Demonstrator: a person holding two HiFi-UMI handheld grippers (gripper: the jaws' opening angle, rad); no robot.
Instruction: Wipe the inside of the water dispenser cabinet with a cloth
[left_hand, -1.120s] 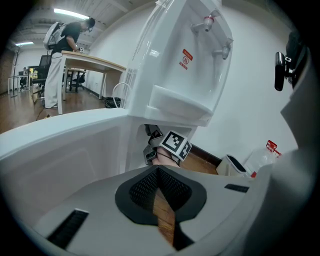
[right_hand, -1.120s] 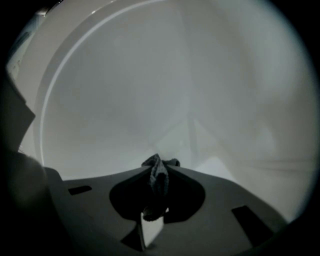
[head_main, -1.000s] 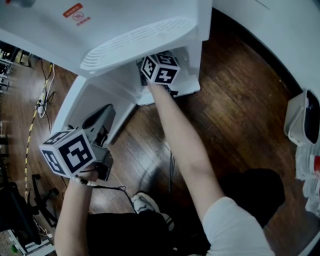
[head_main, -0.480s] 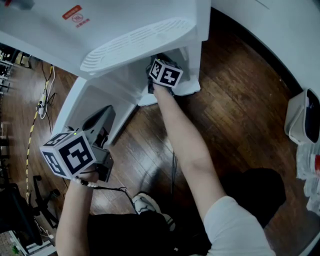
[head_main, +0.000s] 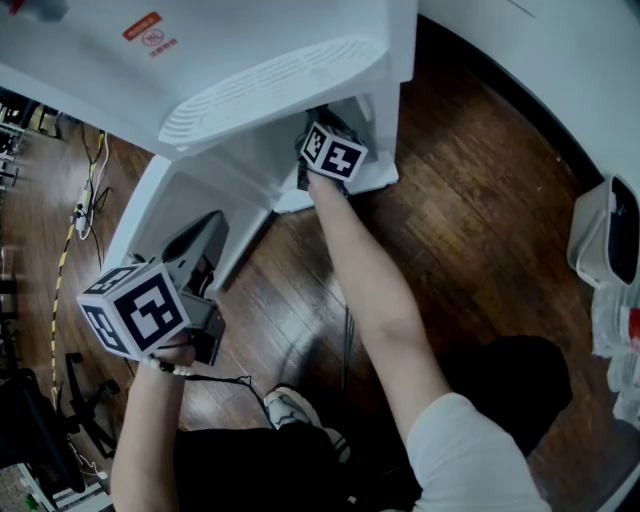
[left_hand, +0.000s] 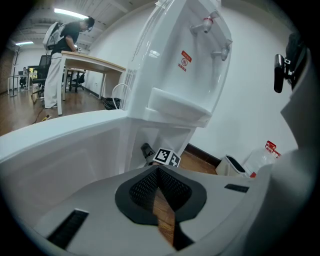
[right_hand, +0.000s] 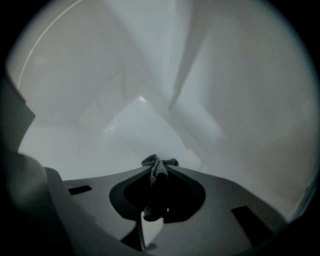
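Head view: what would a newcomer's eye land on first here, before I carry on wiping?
The white water dispenser fills the top of the head view. The right gripper is thrust into its open lower cabinet, tongs shut on a dark cloth. At lower left, the left gripper with its black-and-white marker cube hangs outside the cabinet, tongs shut on nothing.
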